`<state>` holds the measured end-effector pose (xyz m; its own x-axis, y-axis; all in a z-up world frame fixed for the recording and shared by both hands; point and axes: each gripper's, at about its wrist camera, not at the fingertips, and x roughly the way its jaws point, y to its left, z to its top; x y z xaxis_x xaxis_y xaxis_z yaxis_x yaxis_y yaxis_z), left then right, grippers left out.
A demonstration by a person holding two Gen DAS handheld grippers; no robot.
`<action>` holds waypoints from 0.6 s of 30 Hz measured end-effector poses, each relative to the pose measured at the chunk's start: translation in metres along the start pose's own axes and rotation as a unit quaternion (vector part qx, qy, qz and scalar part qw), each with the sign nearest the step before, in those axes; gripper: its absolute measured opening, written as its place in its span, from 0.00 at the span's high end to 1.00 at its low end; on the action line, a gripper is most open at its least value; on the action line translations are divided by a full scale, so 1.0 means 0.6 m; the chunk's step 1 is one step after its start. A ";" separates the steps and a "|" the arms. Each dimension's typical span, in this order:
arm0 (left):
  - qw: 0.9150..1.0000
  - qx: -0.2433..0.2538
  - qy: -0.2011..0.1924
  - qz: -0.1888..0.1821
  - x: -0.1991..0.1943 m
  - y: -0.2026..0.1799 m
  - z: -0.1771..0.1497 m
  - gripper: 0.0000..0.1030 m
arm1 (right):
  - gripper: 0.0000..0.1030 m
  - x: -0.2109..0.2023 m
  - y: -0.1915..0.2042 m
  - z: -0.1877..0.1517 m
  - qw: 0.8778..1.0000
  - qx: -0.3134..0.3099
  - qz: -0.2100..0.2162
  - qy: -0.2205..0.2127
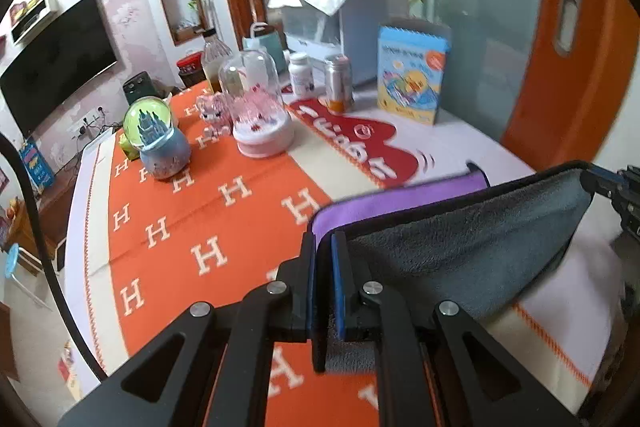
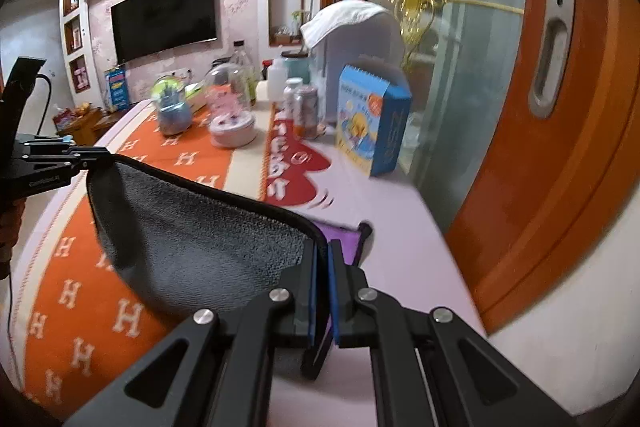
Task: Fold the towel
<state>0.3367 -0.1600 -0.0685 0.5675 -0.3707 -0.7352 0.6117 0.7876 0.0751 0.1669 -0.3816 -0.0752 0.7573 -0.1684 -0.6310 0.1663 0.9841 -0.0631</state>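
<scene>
Grey terry fills the space between the two views: the towel (image 1: 472, 251) hangs lifted above the surface (image 1: 460, 143), its black-piped top edge stretched between the left tongs (image 1: 324, 267) and the right tongs (image 2: 322, 275), each clamped narrowly on one upper corner. A purple face shows behind the grey one, but how the cloth is layered and where its lower hem ends are hidden by the tongs' black linkages. The right tongs appear in the left view only as a dark, cut-off shape at the right rim. Motion blur smears the red sticker (image 1: 352, 139). Far-side clutter, the snow globe (image 1: 158, 139), glass dome (image 1: 258, 107) and blue box (image 1: 412, 75), stands well apart, leaving bare orange cloth (image 1: 192, 235) near and left.
</scene>
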 end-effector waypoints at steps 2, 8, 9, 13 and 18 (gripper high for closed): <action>1.000 -0.008 -0.012 0.006 0.018 0.002 0.006 0.94 | 0.95 0.016 0.003 0.007 1.000 -0.012 -0.022 -0.015; 0.998 -0.040 -0.032 0.028 0.090 0.006 0.014 0.94 | 0.95 0.084 0.017 0.010 0.995 -0.047 -0.078 -0.040; 0.998 -0.044 -0.032 0.030 0.103 0.007 0.014 0.94 | 0.95 0.092 0.018 0.008 0.994 -0.052 -0.085 -0.042; 0.997 -0.062 -0.024 0.036 0.150 0.011 0.009 0.94 | 0.95 0.138 0.020 0.003 0.991 -0.073 -0.100 -0.046; 0.997 -0.066 0.001 0.042 0.204 0.016 0.002 0.91 | 0.87 0.182 0.009 -0.007 0.992 -0.066 -0.099 -0.031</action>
<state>0.4124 -0.1984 -0.1571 0.6117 -0.2996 -0.7321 0.4840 0.8738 0.0468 0.2477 -0.3943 -0.1474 0.7564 -0.3592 -0.5467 0.2358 0.9293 -0.2844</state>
